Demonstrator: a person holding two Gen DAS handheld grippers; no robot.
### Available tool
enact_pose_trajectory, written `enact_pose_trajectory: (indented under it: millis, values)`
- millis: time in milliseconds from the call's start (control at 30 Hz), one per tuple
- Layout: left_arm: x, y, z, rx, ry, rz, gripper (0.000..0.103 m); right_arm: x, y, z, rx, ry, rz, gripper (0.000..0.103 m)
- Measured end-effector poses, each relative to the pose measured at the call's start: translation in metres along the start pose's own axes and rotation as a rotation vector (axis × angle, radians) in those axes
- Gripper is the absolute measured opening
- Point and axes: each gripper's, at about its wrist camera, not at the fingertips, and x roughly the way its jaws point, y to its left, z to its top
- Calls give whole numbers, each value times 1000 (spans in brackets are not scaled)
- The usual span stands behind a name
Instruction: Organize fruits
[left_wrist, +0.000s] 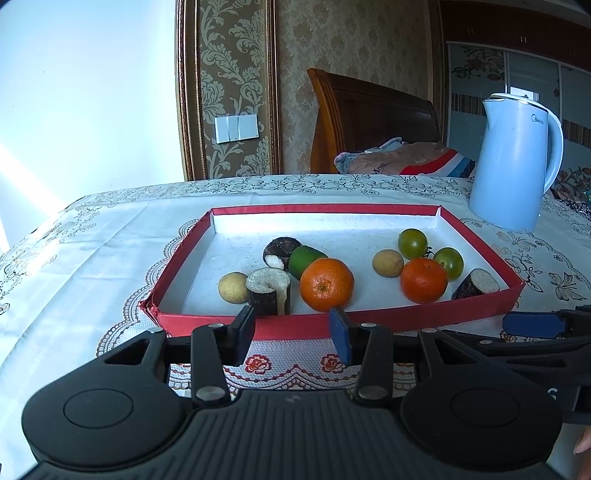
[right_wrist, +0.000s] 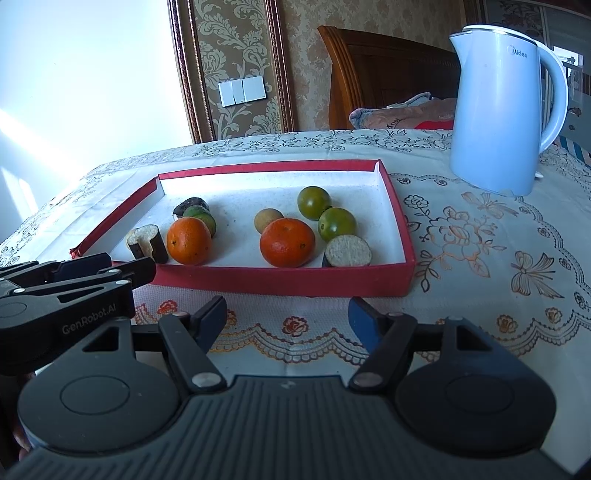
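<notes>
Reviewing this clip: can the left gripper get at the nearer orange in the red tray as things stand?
Probably yes. The left gripper is open and empty, just short of the red tray's low front wall, with the orange right behind it. Only that wall lies between, and it looks easy to clear from above.

All fruit is seen inside a shallow red tray (right_wrist: 280, 282). Two oranges (right_wrist: 189, 240) (right_wrist: 287, 242) are set near its front wall, three green fruits (right_wrist: 314, 202) (right_wrist: 337, 223) (right_wrist: 201, 218) behind them, sugarcane chunks (right_wrist: 347, 252) (right_wrist: 147, 243) at the front corners, one longan (right_wrist: 268, 219) mid-tray.
</notes>
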Motion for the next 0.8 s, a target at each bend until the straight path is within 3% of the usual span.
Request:
enact_pose_trajectory:
  millis: [800]
  values:
    - [2,4,0,-28,36,19,43,0,-1,-1,2,2,-1,71]
